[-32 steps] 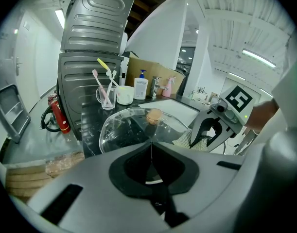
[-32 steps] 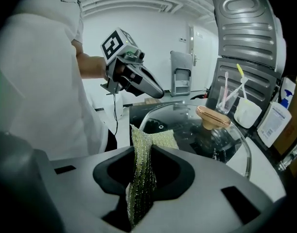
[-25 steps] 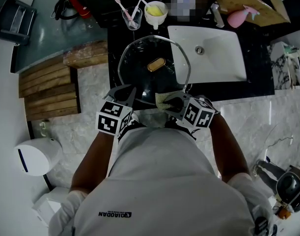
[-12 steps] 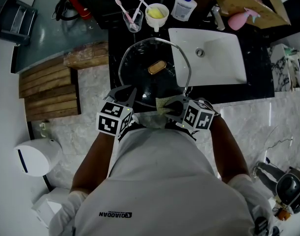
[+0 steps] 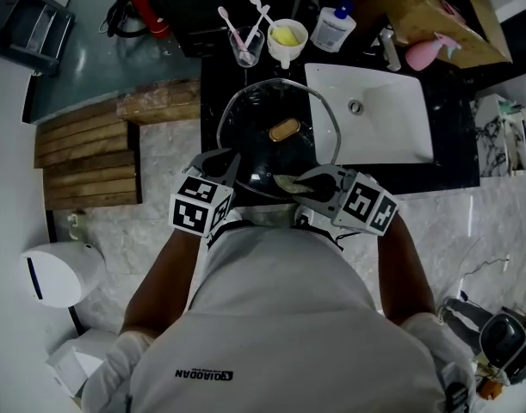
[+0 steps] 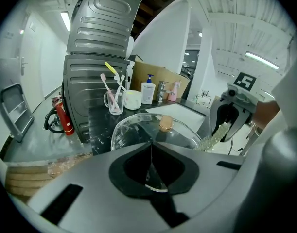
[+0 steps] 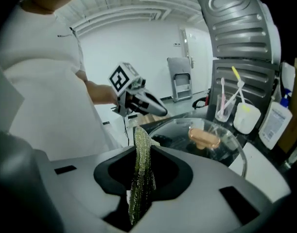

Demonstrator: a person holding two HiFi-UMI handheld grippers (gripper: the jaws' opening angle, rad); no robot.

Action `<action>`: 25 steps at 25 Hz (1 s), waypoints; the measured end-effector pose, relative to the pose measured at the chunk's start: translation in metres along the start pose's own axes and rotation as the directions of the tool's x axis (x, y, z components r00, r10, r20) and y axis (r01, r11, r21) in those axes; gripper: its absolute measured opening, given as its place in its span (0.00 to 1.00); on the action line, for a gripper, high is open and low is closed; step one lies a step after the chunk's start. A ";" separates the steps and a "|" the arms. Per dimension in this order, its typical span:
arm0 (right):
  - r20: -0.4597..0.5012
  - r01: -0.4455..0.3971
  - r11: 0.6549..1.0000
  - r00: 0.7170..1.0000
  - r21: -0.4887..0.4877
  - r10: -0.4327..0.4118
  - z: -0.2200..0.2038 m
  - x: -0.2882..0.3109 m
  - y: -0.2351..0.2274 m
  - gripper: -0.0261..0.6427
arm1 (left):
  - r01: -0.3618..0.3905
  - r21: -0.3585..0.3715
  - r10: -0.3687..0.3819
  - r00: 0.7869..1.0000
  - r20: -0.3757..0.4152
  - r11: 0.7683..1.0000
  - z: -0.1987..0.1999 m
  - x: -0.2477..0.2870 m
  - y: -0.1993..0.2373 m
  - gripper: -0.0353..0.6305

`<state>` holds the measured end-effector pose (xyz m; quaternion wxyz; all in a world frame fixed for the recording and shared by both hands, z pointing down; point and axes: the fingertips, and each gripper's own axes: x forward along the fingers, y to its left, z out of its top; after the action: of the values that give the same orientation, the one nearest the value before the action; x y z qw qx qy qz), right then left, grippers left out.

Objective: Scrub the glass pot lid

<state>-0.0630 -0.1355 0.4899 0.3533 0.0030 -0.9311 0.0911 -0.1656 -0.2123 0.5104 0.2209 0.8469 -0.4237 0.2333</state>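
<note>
Clamping the near rim of the glass pot lid (image 5: 275,136), left hand-held gripper (image 5: 224,158) apparently steadies it over the bench (image 5: 213,84). Right hand-held gripper (image 5: 302,179), pinching a green scrub pad (image 7: 141,174), holds it at that rim, likely for scrubbing. Sink (image 5: 392,136) just right of lid.

My left gripper (image 5: 221,160) points toward one o'clock, jaws pinched together on the near rim of the glass pot lid (image 5: 261,127). My right gripper (image 5: 301,181), at three o'clock from it, points toward ten o'clock (jaws clamped on a green scrub pad (image 7: 141,171)). Both elbows are bent.
</note>
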 end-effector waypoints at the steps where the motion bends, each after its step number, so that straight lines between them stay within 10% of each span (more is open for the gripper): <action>1: 0.026 0.019 1.000 0.999 -0.009 -0.018 0.013 -0.005 -0.005 0.17 | -0.001 0.001 0.001 1.000 0.001 1.000 0.001 0.000 0.003 0.08; 10: 0.157 0.321 0.946 0.933 0.048 -0.325 0.097 -0.028 -0.092 0.17 | -0.024 -0.003 0.024 0.999 0.031 1.000 0.010 -0.011 0.032 0.08; 25: -0.285 0.491 0.870 0.843 0.056 -0.457 0.066 0.079 -0.228 0.17 | -0.070 -0.089 0.076 0.995 0.071 0.994 -0.008 -0.049 0.087 0.08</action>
<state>-0.1494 -0.3666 0.5313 0.4838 0.2434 -0.8385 0.0592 -0.2650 -0.2253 0.5034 0.2326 0.8286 -0.4721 0.1910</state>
